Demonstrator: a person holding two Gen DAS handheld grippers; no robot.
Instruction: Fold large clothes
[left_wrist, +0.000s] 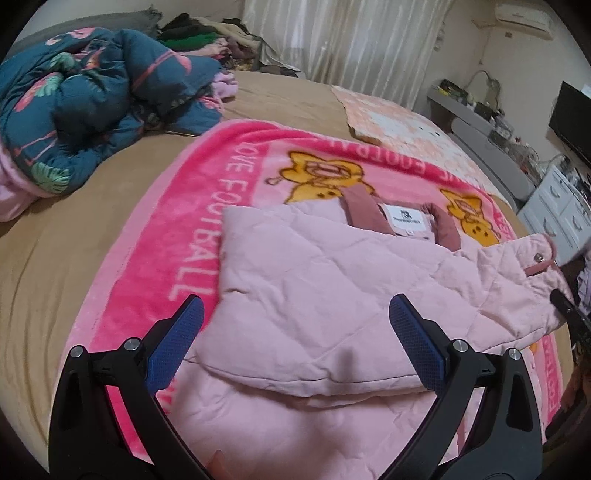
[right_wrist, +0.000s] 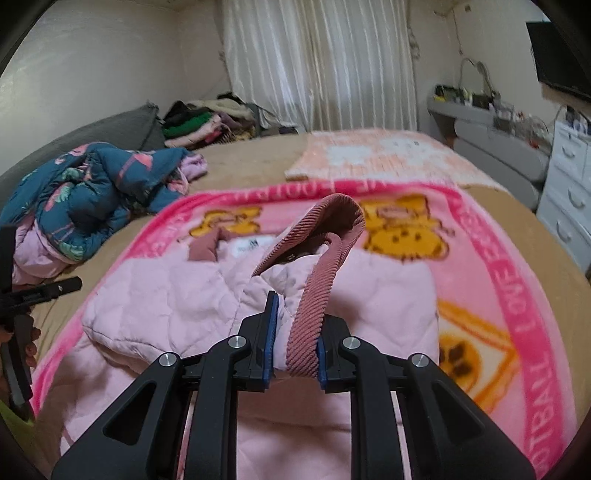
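Observation:
A pale pink quilted jacket (left_wrist: 325, 295) lies on a bright pink blanket (left_wrist: 192, 206) spread over the bed, one side folded across its middle. Its dusty-rose corduroy collar (left_wrist: 364, 216) and white label show at the far end. My left gripper (left_wrist: 295, 314) hovers open above the folded part, nothing between its blue pads (left_wrist: 173, 343). My right gripper (right_wrist: 295, 332) is shut on the jacket's corduroy-trimmed edge (right_wrist: 306, 325) and holds it lifted off the jacket (right_wrist: 166, 306). In the left wrist view the raised flap (left_wrist: 524, 269) with a snap button shows at the right.
A crumpled teal floral quilt (left_wrist: 99, 103) lies at the bed's far left. Behind it sits a pile of folded clothes (right_wrist: 207, 125). A peach patterned cloth (right_wrist: 373, 155) covers the far right of the bed. A grey desk (right_wrist: 491, 122) and white drawers (right_wrist: 569, 192) stand at the right.

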